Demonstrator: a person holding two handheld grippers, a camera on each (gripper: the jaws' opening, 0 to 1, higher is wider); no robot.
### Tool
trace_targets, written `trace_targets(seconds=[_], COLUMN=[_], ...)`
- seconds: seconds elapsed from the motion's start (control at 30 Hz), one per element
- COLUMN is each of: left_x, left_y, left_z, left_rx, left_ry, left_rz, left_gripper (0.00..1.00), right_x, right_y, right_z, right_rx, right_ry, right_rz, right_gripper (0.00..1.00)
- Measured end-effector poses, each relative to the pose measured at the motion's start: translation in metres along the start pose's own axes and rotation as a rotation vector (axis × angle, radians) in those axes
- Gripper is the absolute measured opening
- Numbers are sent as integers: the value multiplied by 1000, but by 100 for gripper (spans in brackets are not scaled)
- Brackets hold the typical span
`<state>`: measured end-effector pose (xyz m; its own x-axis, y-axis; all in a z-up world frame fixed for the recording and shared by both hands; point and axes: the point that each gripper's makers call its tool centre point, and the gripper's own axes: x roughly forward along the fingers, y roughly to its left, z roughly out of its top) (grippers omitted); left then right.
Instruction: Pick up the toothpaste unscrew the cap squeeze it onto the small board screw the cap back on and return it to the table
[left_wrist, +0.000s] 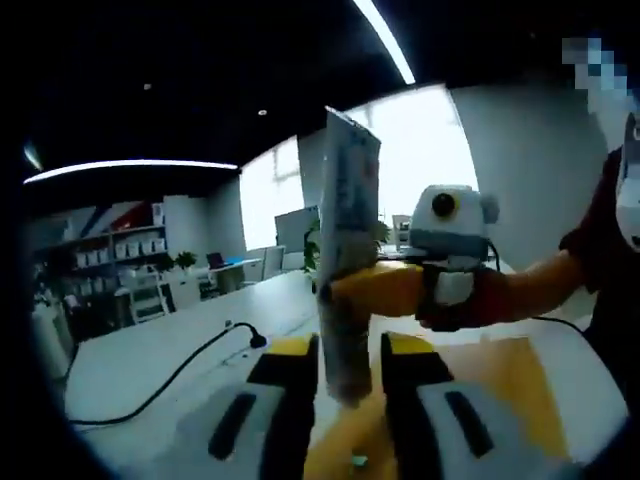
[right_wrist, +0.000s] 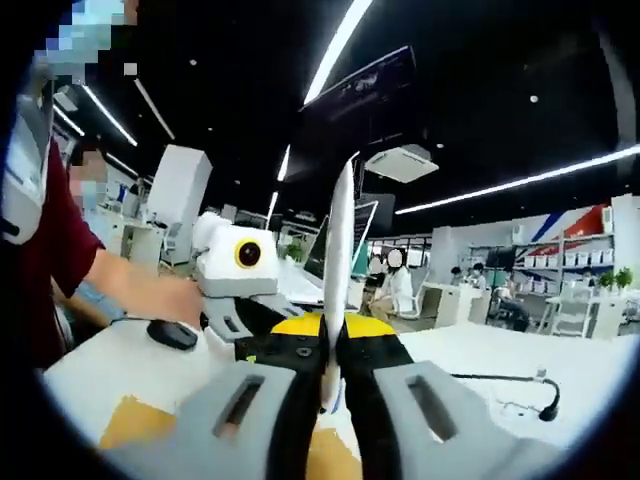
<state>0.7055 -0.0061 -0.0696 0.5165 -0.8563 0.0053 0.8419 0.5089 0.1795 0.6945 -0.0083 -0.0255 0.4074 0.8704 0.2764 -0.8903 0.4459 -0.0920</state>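
toothpaste tube (left_wrist: 348, 255): thin, glossy printed plastic, flattened to a crimped edge at its upper end
left gripper (left_wrist: 346, 415): smooth matt grey plastic jaws with yellow tips
right gripper (right_wrist: 333, 395): same grey and yellow plastic (black screws on the yellow)
small board (left_wrist: 505, 375): matt, pale wood-coloured
table (left_wrist: 150, 355): smooth white top
cable (left_wrist: 165, 385): black, rubbery-looking

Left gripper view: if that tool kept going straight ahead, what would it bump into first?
Probably the toothpaste tube, already standing upright between the left tool's jaws. Just behind it sits the right tool, gripping the same tube, though depth is hard to judge.
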Motion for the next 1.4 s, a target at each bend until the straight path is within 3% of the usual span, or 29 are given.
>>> trace_targets(seconds=[0.07,0.2,0.3,0.37,0.43,0.47,0.57,0.63,0.77,0.83,1.07,1.4], left_x=[-10,-31,-46,-51,-55,-57,-64,-68,-75,-79,-86,-86], left_y=[-11,-33,-48,-66,-85,-86,-92,-99,-125,-132,-154,-165], left_z=[7,34,55,64,71,78,91,94,105,109,119,119], left_rx=[16,59,257,324,200,182,287,372,488,521,521,468], left_ry=[-19,-121,-161,-173,-200,-233,-277,-280,-350,-378,-440,-477], left_rz=[8,21,80,64,7,31,74,98,87,109,80,58], left_gripper=[37,39,44,43,41,42,41,41,39,36,28,27], right_x=[-9,-27,-37,-41,-44,-45,-49,-51,-54,-56,-62,-72], right_y=[-3,0,8,20,30,34,50,60,83,91,93,108], right_z=[10,32,40,46,48,50,57,60,67,69,63,55], right_rx=[111,464,781,912,1033,1068,1185,1241,1365,1379,1418,1556], right_ry=[-51,-229,-342,-400,-423,-439,-489,-502,-522,-517,-493,-565], right_rz=[-22,-24,1,35,67,79,116,138,209,232,255,271], right_gripper=[4,4,4,4,4,4,4,4,4,4,4,4])
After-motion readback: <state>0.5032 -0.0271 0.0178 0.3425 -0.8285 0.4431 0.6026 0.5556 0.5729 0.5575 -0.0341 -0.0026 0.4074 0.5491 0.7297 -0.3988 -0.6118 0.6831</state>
